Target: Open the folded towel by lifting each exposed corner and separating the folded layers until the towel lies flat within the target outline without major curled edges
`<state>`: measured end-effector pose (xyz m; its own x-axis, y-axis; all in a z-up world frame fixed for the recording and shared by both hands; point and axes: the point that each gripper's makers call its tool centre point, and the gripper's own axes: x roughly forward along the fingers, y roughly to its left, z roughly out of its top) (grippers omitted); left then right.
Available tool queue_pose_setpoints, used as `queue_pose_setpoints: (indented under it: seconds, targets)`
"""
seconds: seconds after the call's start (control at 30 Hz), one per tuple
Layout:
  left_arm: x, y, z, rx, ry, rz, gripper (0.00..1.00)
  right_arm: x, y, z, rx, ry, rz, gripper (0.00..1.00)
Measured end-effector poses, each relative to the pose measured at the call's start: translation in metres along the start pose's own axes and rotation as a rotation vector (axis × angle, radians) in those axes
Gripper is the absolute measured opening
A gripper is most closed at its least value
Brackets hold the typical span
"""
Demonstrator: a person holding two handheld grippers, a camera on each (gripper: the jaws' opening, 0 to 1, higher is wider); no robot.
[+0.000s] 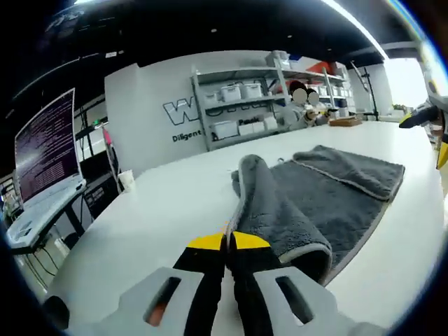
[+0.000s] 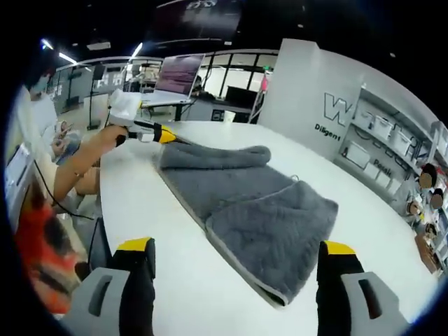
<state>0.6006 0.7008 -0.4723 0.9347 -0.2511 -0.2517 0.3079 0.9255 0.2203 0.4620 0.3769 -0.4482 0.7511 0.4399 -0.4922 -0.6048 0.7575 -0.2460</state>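
A grey towel (image 1: 329, 203) lies partly folded on the white table (image 1: 168, 210). One flap is folded over at its far end, and a raised, rolled ridge (image 1: 262, 203) runs along the side nearest my left gripper. My left gripper (image 1: 225, 241) is shut, and the towel's pale edge runs into its yellow tips. In the right gripper view the left gripper (image 2: 164, 134), held by a person's hand, meets the towel (image 2: 259, 210) at its far corner. My right gripper (image 2: 238, 248) stands wide open above the table, short of the towel's folded near flap, and it enters the left gripper view as the right gripper (image 1: 428, 133).
A laptop (image 1: 45, 150) sits on a side desk to the left. Grey shelves (image 1: 245, 105) with white bins stand against the lettered wall, and a paper cup (image 1: 127, 180) is at the table's far edge. A person's arm (image 2: 84, 157) reaches in along the table edge (image 2: 105, 203).
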Motion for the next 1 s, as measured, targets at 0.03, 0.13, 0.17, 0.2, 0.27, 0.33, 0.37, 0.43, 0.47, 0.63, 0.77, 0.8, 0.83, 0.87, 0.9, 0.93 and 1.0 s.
queue_pose_setpoints:
  seconds: [0.03, 0.13, 0.17, 0.2, 0.27, 0.33, 0.37, 0.43, 0.47, 0.63, 0.77, 0.8, 0.83, 0.87, 0.9, 0.93, 1.0]
  targets:
    - [-0.002, 0.008, -0.004, 0.013, 0.013, 0.024, 0.02, 0.000, 0.001, 0.000, -0.002, 0.002, 0.002, 0.96]
    - [-0.005, 0.022, -0.012, 0.023, 0.033, 0.058, 0.02, 0.000, 0.001, 0.001, -0.007, 0.004, 0.003, 0.96]
    - [-0.006, 0.026, -0.015, 0.023, 0.038, 0.066, 0.02, 0.000, 0.001, 0.001, -0.008, 0.004, 0.003, 0.96]
    - [-0.008, 0.029, -0.017, 0.026, 0.044, 0.074, 0.02, 0.000, 0.001, 0.001, -0.008, 0.004, 0.003, 0.96]
    - [-0.010, 0.035, -0.022, 0.036, 0.055, 0.092, 0.02, 0.001, 0.002, 0.001, -0.008, 0.004, 0.005, 0.96]
    - [-0.012, 0.040, -0.026, 0.043, 0.063, 0.105, 0.02, 0.002, 0.003, 0.001, -0.008, 0.005, 0.008, 0.96]
    - [-0.014, 0.043, -0.029, 0.046, 0.069, 0.113, 0.02, 0.003, 0.004, 0.001, -0.009, 0.007, 0.010, 0.96]
    - [-0.017, 0.048, -0.035, 0.044, 0.082, 0.125, 0.02, 0.004, 0.005, 0.000, -0.010, 0.011, 0.015, 0.96]
    - [-0.018, 0.050, -0.037, 0.041, 0.085, 0.127, 0.02, 0.004, 0.005, 0.000, -0.012, 0.013, 0.017, 0.96]
    - [-0.023, 0.054, -0.049, 0.041, 0.110, 0.145, 0.02, 0.005, 0.005, 0.000, -0.014, 0.014, 0.018, 0.96]
    - [-0.027, 0.051, -0.057, 0.051, 0.128, 0.150, 0.02, 0.007, 0.006, 0.000, -0.014, 0.016, 0.024, 0.96]
    - [-0.028, 0.050, -0.059, 0.053, 0.134, 0.152, 0.02, 0.008, 0.007, -0.001, -0.014, 0.018, 0.026, 0.96]
    - [-0.029, 0.050, -0.060, 0.054, 0.138, 0.153, 0.02, 0.008, 0.007, -0.001, -0.013, 0.020, 0.028, 0.96]
    - [-0.029, 0.050, -0.061, 0.054, 0.140, 0.154, 0.02, 0.009, 0.008, -0.002, -0.012, 0.021, 0.029, 0.96]
    - [-0.030, 0.050, -0.063, 0.053, 0.143, 0.154, 0.02, 0.010, 0.008, -0.003, -0.011, 0.023, 0.031, 0.96]
    - [-0.031, 0.050, -0.064, 0.051, 0.147, 0.155, 0.02, 0.010, 0.008, -0.004, -0.010, 0.024, 0.034, 0.96]
    - [-0.033, 0.049, -0.067, 0.047, 0.151, 0.155, 0.02, 0.011, 0.009, -0.005, -0.009, 0.026, 0.037, 0.96]
